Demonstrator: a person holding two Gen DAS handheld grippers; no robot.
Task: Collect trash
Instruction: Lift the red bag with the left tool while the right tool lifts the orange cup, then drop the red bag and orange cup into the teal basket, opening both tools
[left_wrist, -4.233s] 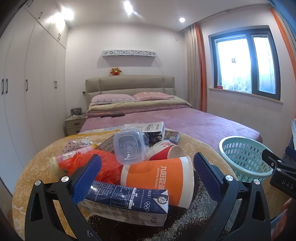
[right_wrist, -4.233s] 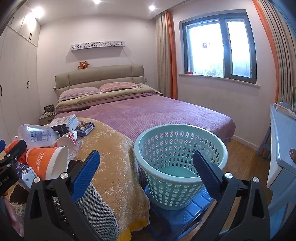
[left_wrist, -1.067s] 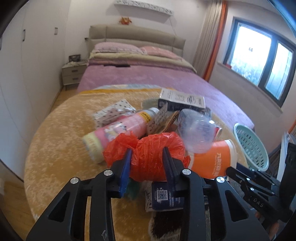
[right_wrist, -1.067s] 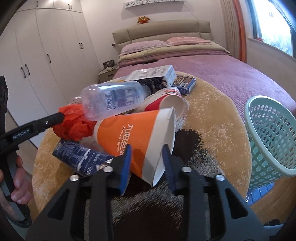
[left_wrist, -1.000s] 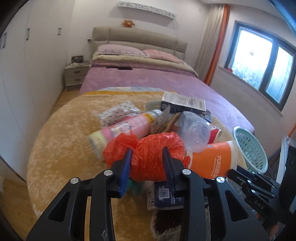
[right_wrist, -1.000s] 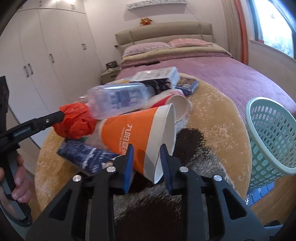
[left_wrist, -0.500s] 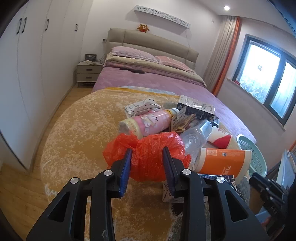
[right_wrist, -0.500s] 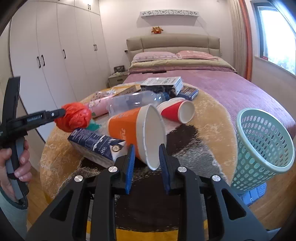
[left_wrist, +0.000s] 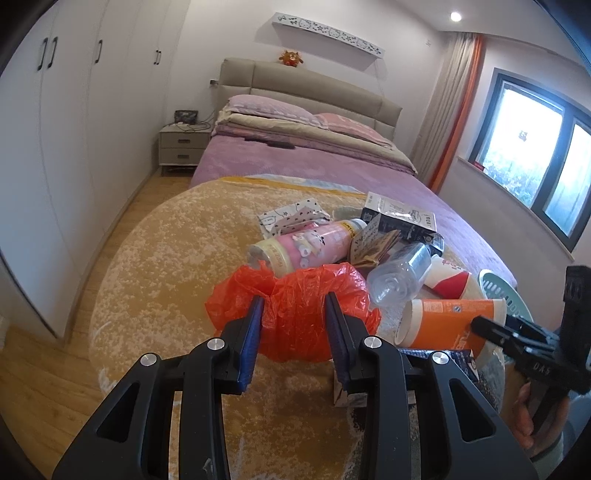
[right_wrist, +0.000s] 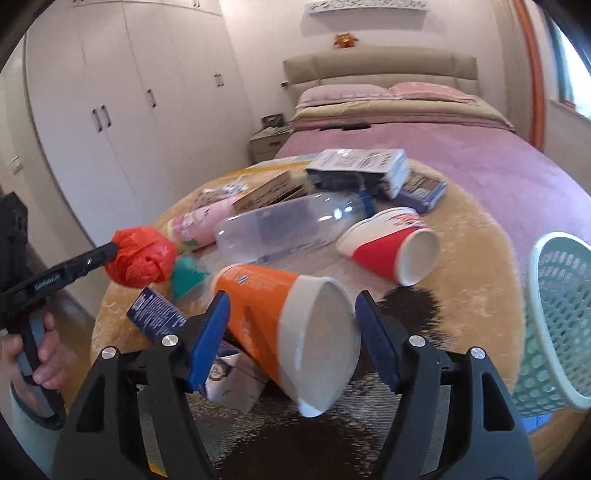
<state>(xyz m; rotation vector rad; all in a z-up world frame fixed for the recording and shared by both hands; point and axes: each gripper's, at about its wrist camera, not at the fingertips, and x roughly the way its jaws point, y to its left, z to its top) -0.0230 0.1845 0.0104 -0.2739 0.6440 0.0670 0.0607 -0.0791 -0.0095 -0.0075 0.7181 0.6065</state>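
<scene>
While L gripper (left_wrist: 293, 332) stays clamped on the red bag (left_wrist: 295, 314), R gripper (right_wrist: 291, 332) jaws are opening around the orange cup (right_wrist: 284, 325). Bag sits left of cup; basket (right_wrist: 561, 317) right of cup.

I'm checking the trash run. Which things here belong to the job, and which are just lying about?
Job:
red bag, clamped in the left tool
orange cup, between the opening jaws of the right tool
red cup
clear bottle
pink bottle
blue carton
green basket

Lying about:
bed
nightstand
wardrobe
</scene>
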